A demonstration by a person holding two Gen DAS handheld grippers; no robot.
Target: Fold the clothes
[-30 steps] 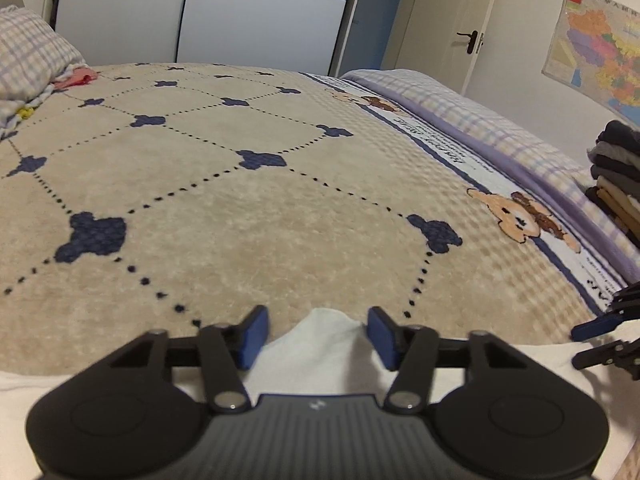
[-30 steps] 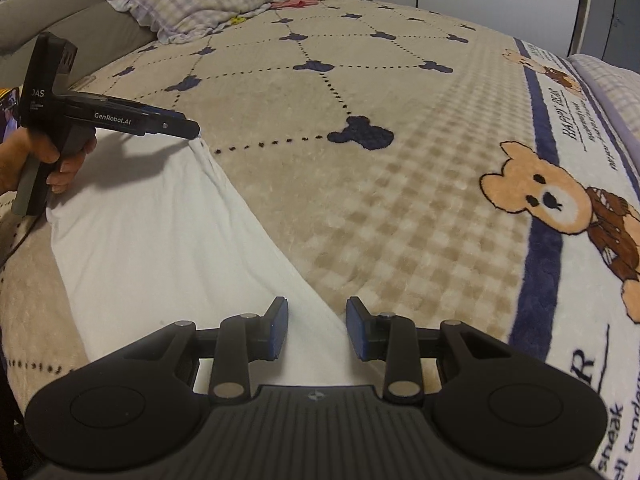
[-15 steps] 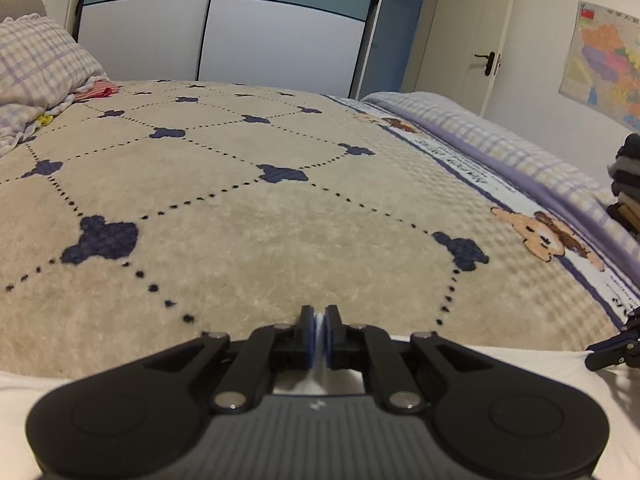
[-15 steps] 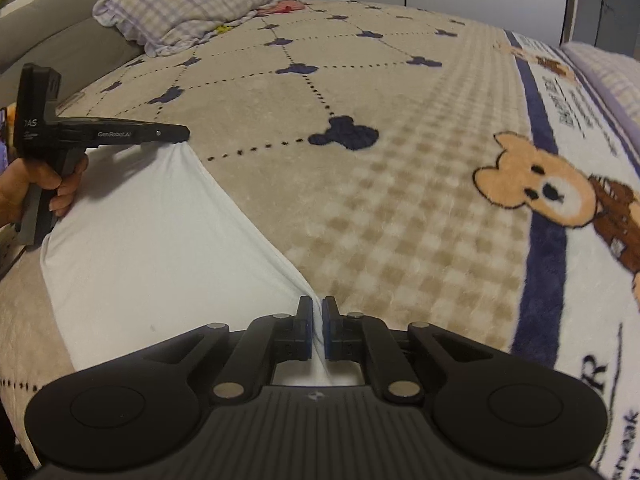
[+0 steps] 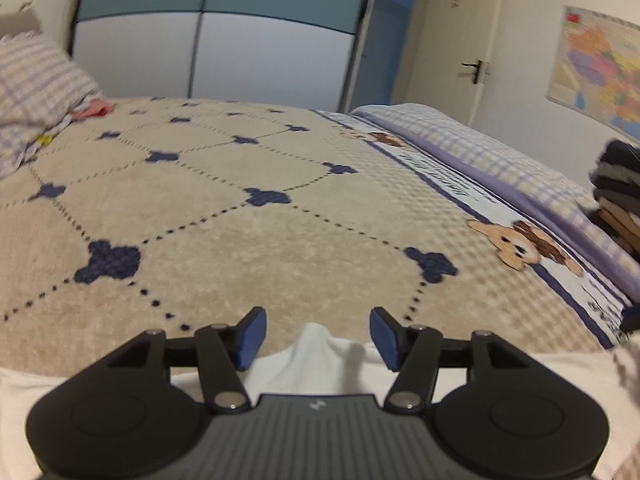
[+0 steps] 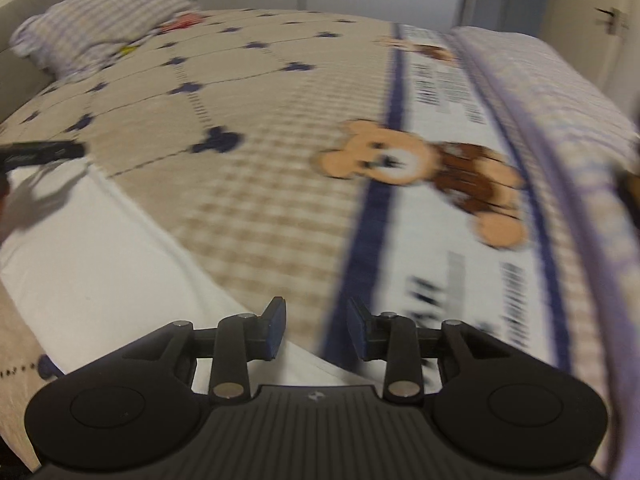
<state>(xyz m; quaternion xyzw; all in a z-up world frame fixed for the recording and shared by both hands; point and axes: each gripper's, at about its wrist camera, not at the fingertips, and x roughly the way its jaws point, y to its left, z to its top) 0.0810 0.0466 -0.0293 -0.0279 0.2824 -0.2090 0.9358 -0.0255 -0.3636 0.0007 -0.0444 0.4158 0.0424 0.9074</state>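
Released white garment (image 5: 316,356) between left gripper (image 5: 318,330)

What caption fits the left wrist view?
Left gripper opening over a peaked white garment on a bear-print blanket.

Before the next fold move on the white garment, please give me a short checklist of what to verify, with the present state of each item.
1. Left gripper released: ok, jaws opening, blue pads clear of the peak of the white garment between them.
2. Right gripper released: ok, jaws opening, nothing pressed between the pads.
3. Garment lies flat: not ok, a raised peak stands at the left gripper.
4. Far edge straight on the beige blanket: ok, it runs as one line in the right wrist view.
5. Whole garment outline visible: cannot tell, the near part is hidden by the grippers.
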